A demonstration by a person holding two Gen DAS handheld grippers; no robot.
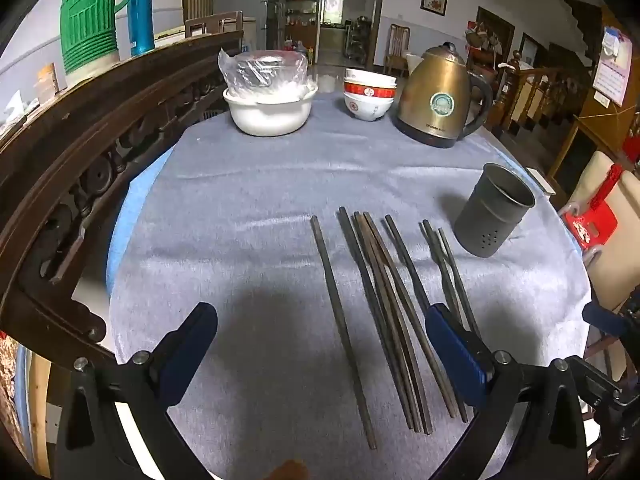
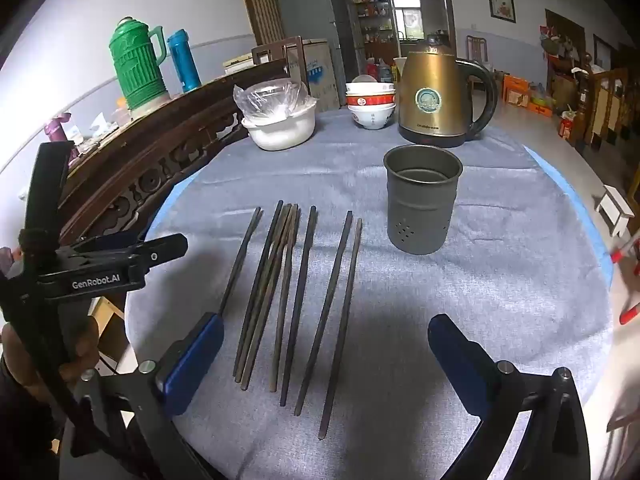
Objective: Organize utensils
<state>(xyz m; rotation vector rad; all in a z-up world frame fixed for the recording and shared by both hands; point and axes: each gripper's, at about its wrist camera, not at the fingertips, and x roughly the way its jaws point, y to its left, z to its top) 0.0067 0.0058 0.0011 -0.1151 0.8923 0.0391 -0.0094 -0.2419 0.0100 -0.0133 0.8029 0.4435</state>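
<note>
Lying loose on grey cloth (image 2: 500, 288): dark slim chopsticks (image 2: 296, 300), perhaps nine; both tools (image 1: 320, 332) (image 2: 326, 344) spread, empty.

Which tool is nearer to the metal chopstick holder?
Right. The right tool hovers open with the metal chopstick holder just ahead, slightly to its right. The left tool sits farther left, with the holder well off to its right.

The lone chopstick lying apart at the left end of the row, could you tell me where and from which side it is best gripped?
Probably grip the lone chopstick around mid-shaft, coming from above with the fingers either side of its width. It lies flat on the grey cloth, and bare cloth separates it from the bundle of chopsticks, leaving room for a finger. The open left claw already straddles it.
</note>
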